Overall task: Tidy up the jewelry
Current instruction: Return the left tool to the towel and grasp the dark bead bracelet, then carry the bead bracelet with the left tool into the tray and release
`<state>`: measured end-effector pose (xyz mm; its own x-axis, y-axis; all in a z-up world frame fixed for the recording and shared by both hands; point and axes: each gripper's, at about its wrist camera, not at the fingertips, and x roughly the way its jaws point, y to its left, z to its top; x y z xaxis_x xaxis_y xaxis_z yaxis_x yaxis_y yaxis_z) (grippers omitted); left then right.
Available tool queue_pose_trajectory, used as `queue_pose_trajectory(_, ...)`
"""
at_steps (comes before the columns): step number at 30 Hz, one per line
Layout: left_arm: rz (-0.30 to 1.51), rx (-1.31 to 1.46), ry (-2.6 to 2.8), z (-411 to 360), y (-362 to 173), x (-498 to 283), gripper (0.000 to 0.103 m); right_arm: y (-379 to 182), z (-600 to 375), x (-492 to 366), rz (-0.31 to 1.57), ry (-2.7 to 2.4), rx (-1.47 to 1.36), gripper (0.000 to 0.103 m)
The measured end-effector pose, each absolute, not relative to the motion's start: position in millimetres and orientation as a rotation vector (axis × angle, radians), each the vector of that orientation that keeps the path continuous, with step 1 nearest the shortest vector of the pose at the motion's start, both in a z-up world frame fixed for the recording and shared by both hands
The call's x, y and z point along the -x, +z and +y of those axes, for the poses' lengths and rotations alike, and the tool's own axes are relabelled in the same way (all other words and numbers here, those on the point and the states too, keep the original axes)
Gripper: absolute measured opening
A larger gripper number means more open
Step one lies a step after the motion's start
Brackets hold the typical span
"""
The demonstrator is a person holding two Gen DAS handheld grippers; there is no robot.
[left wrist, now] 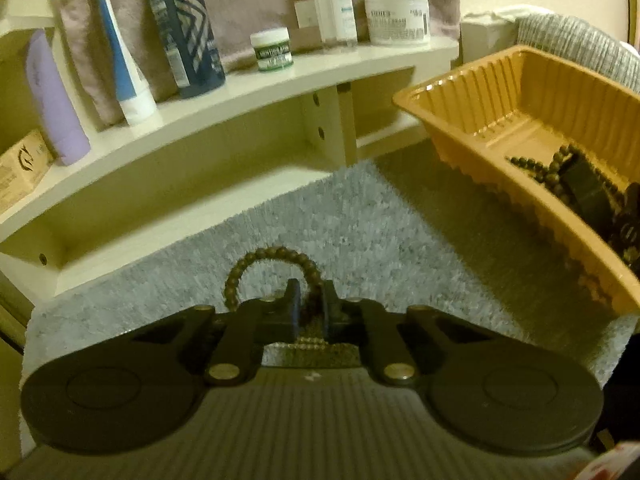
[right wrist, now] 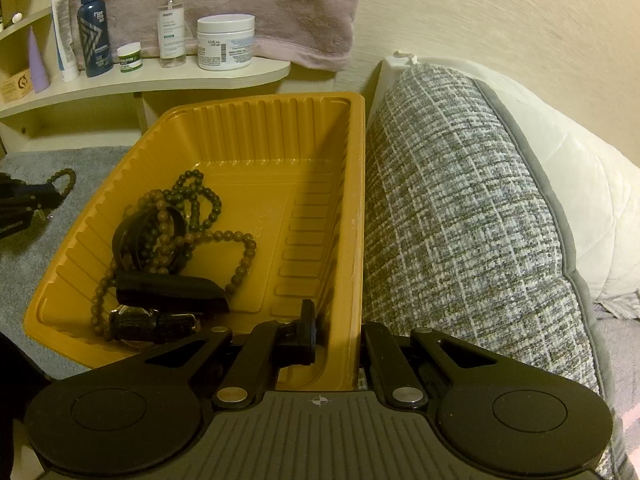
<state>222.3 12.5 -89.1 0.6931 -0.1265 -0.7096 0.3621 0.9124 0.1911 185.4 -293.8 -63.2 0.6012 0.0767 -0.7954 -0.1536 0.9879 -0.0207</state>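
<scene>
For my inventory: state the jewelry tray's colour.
Orange-yellow ribbed plastic tray, clearest in the right wrist view.

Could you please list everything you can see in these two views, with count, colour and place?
Ribbed plastic tray: one, orange-yellow, on the grey mat beside the cushion.
Wooden bead strands: several, brown and dark green, tangled inside the tray.
Black strap pieces: a few, black, in the tray's near end.
Brown bead bracelet: one, brown, over the mat, between the left fingers.
Fluffy mat: one, grey, under the tray.
Woven cushion: one, grey and white, right of the tray.
Curved shelf: one, cream, behind the mat.
Toiletry bottles, tubes and jars: about eight, blue, white, purple, on the shelf.
Towel: one, pink, behind the shelf.
Left gripper: black, shut on the bracelet.
Right gripper: black, clamped on the tray's wall.
</scene>
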Motion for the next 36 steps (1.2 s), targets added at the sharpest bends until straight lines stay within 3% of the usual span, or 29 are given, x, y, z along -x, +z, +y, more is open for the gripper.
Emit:
queue_pose_trajectory(8,0.739,-0.331,-0.284,14.2,-77.0,-220.4,0.005,-62.9,-293.5,-185.5,0.917,0.134,0.091,0.005)
queue_pose_trajectory(20,0.621,-0.278,-0.327,13.2,-15.5,-211.6,0.005,-62.5,-293.7,-185.6,0.915,0.134,0.095,0.005)
queue_pose_trajectory(36,0.545,-0.187,-0.498,-43.5,25.7,-190.2,0.005,-61.8,-292.2,-185.8,0.912,0.136,0.099,0.005)
